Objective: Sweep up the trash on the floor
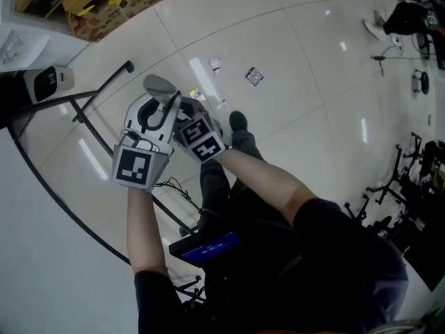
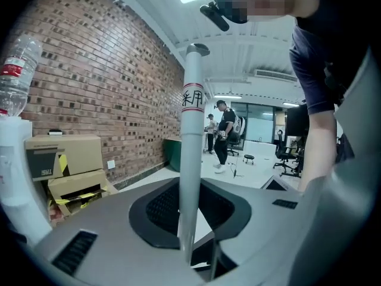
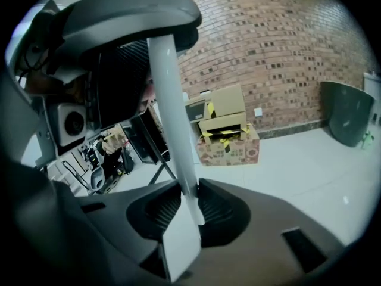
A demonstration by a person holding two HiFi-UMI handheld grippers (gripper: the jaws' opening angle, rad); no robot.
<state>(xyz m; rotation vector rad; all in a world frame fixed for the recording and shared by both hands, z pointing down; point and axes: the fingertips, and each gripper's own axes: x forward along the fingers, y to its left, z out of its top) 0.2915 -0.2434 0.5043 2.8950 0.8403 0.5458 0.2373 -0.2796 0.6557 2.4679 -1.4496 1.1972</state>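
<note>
In the head view both grippers are close together in front of my body, above the white tiled floor (image 1: 299,82). In the left gripper view the left gripper (image 2: 189,219) is shut on an upright white pole (image 2: 191,136) with a small grey cap and black print. The right gripper (image 3: 189,210) is shut on a white pole (image 3: 172,130) that ends in a wide grey curved grip (image 3: 131,14). A grey handle top (image 1: 160,84) shows above the left gripper (image 1: 154,117) and right gripper (image 1: 189,120). Trash lies beyond them: a wrapper (image 1: 254,76), a small white piece (image 1: 215,65) and a yellow scrap (image 1: 197,94). The poles' lower ends are hidden.
Cardboard boxes (image 1: 118,2) stand at the far left by a brick wall (image 3: 286,52). A black curved stand (image 1: 42,165) and a black rod (image 1: 104,89) lie at the left. Black chairs and frames (image 1: 417,186) crowd the right. A dark green bin (image 3: 348,112) stands against the wall. People stand far off (image 2: 226,136).
</note>
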